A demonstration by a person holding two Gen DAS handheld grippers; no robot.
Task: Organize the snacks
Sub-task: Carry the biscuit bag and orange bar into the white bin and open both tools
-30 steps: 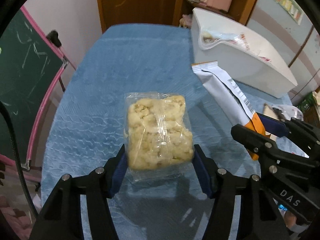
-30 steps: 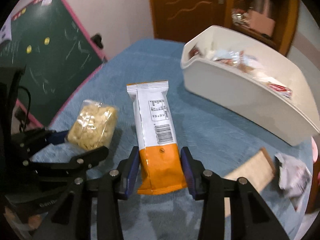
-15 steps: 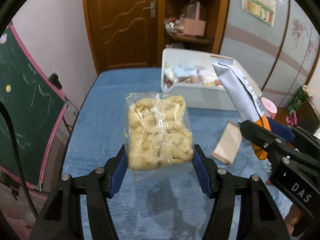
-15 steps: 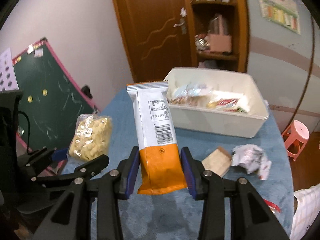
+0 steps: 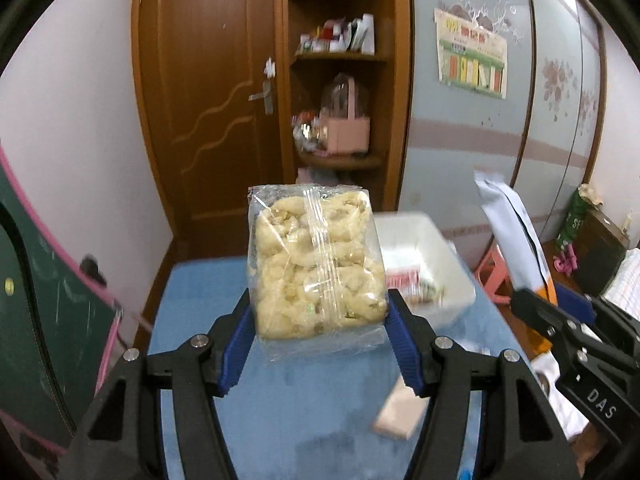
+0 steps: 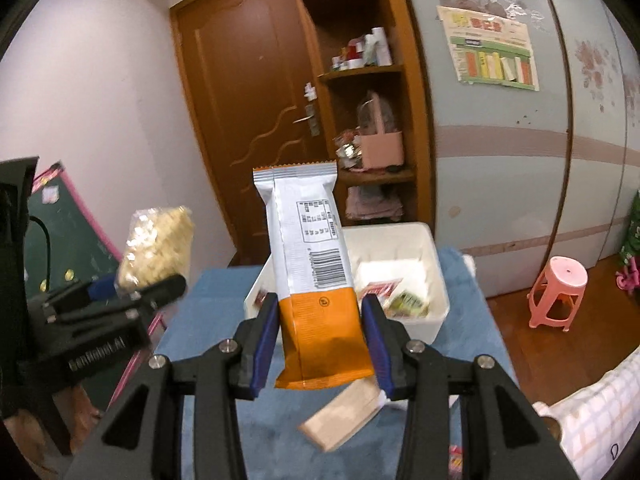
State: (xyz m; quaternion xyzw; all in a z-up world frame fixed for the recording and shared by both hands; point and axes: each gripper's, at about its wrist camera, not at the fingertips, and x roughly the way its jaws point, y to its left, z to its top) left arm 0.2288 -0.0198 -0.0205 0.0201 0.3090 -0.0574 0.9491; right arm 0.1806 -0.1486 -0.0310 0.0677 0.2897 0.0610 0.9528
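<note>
My left gripper (image 5: 320, 332) is shut on a clear bag of pale yellow puffed snacks (image 5: 316, 264), held high above the blue table (image 5: 208, 292). My right gripper (image 6: 320, 336) is shut on a white and orange snack bar packet (image 6: 312, 272), also lifted. Each gripper shows at the edge of the other's view, the right gripper (image 5: 560, 312) at the left view's right side, the left gripper (image 6: 136, 288) at the right view's left side. A white bin (image 6: 436, 264) with several packets inside sits on the table beyond both.
A tan wrapped packet (image 6: 340, 420) lies on the blue cloth below the right gripper. A green chalkboard (image 5: 36, 312) with a pink frame stands at the left, a pink stool (image 6: 558, 296) on the floor at the right. A wooden door and shelf stand behind.
Both grippers have risen with their packets and tipped upward, so the table and white bin have dropped lower in view and the door, shelf and wall now fill the upper part.
</note>
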